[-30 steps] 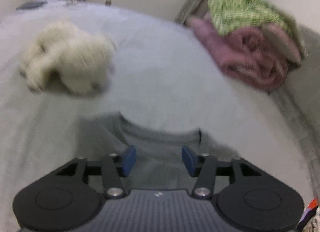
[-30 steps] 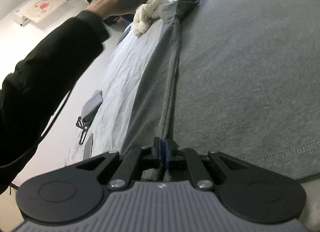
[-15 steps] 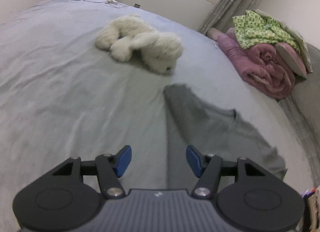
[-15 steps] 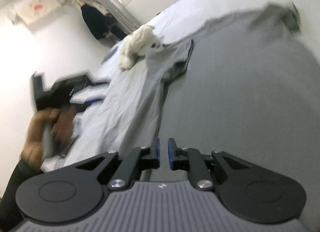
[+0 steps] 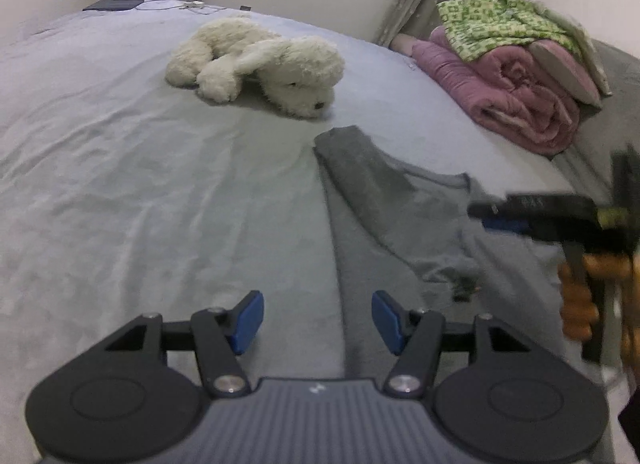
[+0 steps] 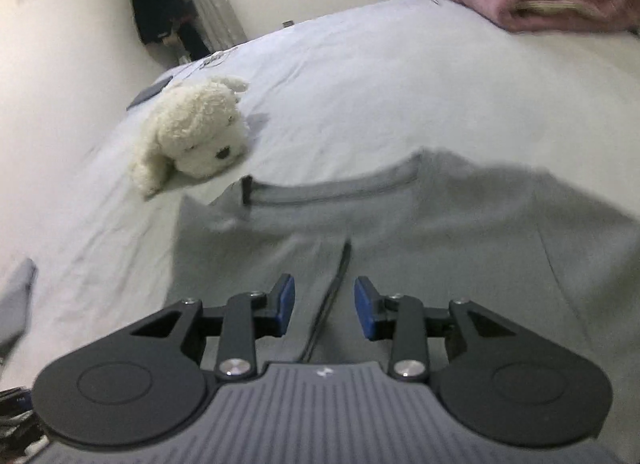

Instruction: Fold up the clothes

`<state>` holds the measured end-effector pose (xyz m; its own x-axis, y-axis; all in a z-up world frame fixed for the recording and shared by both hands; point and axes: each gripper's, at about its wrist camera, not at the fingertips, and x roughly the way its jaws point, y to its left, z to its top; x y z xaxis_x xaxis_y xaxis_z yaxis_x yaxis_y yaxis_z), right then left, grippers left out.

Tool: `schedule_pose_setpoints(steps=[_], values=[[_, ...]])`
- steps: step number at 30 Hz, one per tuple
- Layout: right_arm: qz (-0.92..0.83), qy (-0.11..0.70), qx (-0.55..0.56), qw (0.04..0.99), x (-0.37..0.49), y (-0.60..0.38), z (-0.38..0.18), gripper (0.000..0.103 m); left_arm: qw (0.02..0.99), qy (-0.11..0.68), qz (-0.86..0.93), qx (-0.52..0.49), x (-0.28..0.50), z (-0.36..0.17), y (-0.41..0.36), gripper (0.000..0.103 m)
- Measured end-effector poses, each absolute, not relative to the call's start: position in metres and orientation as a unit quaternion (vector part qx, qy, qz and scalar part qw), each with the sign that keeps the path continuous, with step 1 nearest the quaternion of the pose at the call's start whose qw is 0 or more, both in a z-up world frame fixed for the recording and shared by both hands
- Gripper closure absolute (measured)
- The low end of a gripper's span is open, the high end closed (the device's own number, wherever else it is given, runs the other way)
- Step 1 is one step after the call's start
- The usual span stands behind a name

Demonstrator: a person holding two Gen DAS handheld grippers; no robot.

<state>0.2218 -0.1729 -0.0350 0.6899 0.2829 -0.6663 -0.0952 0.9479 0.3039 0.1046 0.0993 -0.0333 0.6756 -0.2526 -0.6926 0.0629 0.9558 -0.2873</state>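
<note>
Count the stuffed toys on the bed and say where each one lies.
1. The white stuffed dog lies on the grey bedsheet, just beyond the folded sleeve of the grey shirt. Others could be hidden behind the pink blanket pile.

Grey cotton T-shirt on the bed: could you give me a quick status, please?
Left gripper open, empty. Right gripper opening, empty. Grey cotton T-shirt flat, one side folded in. White plush dog beyond the collar, clear.
</note>
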Motion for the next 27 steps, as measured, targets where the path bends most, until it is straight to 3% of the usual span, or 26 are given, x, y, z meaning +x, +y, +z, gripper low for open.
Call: schedule_pose_setpoints(steps=[8, 10, 12, 27], values=[[0.085, 0.411, 0.071, 0.905, 0.257, -0.152, -0.054, 0.068, 0.895, 0.414, -0.096, -0.137, 0.109, -0.044, 0.100, 0.042], [0.085, 0.408, 0.062, 0.907, 0.254, -0.149, -0.056, 0.089, 0.896, 0.413, -0.097, -0.132, 0.108, -0.045, 0.097, 0.042], [0.092, 0.394, 0.063, 0.912, 0.246, -0.149, -0.052, 0.099, 0.897, 0.418, -0.095, -0.111, 0.109, -0.050, 0.091, 0.042], [0.046, 0.333, 0.204, 0.919, 0.205, -0.181, -0.033, 0.099, 0.901, 0.422, -0.094, -0.017, 0.109, -0.062, 0.071, 0.042]])
